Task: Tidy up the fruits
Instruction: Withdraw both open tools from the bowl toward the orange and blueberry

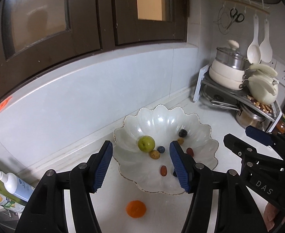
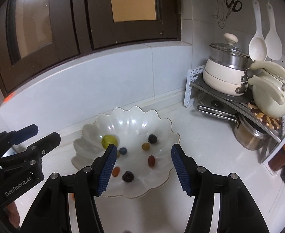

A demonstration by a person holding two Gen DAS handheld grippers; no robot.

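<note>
**Fruit in the scalloped bowl, both grippers empty**

Left gripper poised above the near rim of the white scalloped bowl, jaws apart with nothing between the blue pads. Right gripper likewise over the bowl, jaws apart and empty (last reading barely widening on either side). Inside the bowl: green fruit toward the left, blueberry just beside a small yellowish fruit, a second dark berry farther back with an olive-coloured fruit just below it, two reddish oval fruits nearer the front. Large dark berry near the front rim, clear in the right wrist view only. Orange fruit outside the bowl, on the white bench just in front of it. Rack of pots in the far right corner, soap pump bottle at left.
</note>
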